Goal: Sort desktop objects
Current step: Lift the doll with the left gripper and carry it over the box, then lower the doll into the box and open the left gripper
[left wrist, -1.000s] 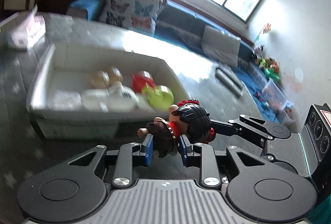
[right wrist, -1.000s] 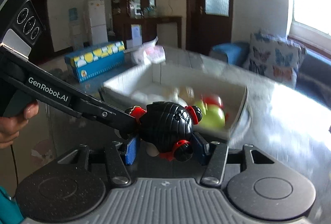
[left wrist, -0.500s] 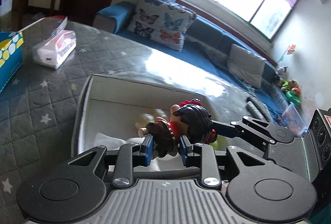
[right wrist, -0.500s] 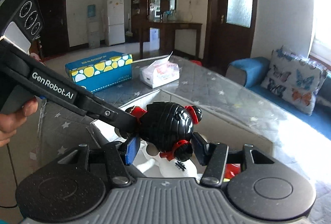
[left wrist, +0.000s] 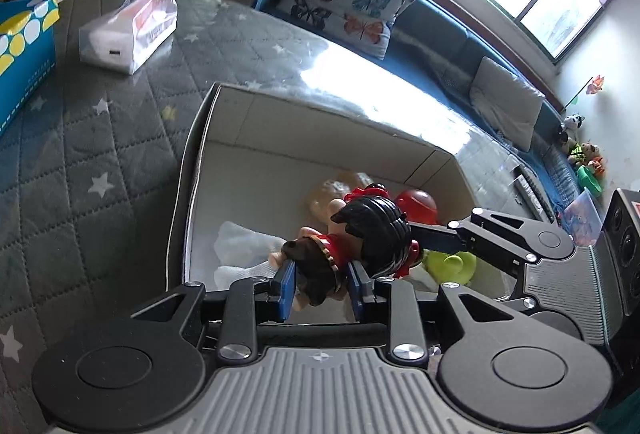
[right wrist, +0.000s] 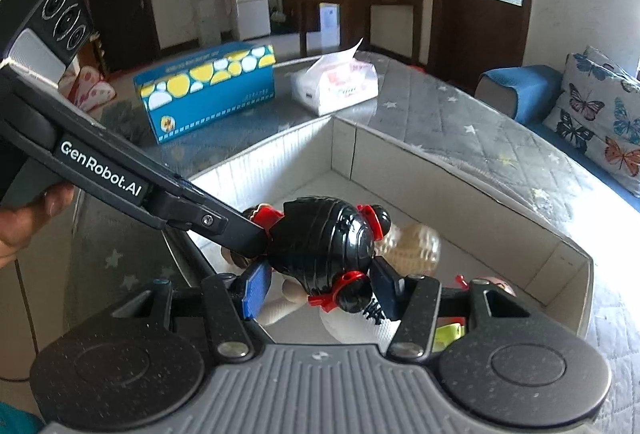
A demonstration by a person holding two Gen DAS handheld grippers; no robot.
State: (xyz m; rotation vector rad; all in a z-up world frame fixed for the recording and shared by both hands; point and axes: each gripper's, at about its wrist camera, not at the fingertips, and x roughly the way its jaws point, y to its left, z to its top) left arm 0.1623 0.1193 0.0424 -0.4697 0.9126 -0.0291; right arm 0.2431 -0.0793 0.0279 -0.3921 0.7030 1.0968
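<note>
A doll with black hair, red bows and a red and brown dress (left wrist: 360, 238) hangs over the open white box (left wrist: 192, 169). My left gripper (left wrist: 320, 290) is shut on the doll's body. My right gripper (right wrist: 320, 286) is shut on the doll's black head (right wrist: 324, 238). The right gripper's fingers (left wrist: 440, 238) reach in from the right in the left wrist view. The left gripper's fingers (right wrist: 224, 226) reach in from the left in the right wrist view. Inside the box lie a red toy (left wrist: 418, 203), a yellow-green toy (left wrist: 450, 264), a pale ball (right wrist: 416, 248) and white items (left wrist: 240, 250).
The box (right wrist: 460, 193) stands on a grey quilted tabletop with stars (left wrist: 100, 121). A white tissue pack (left wrist: 128, 29) and a blue box with yellow and white dots (right wrist: 208, 89) lie beyond it. A sofa with a butterfly pillow (left wrist: 348, 1) runs behind the table.
Both grippers have carried the doll from in front of the box to above its inside. The grip on the doll has not changed.
</note>
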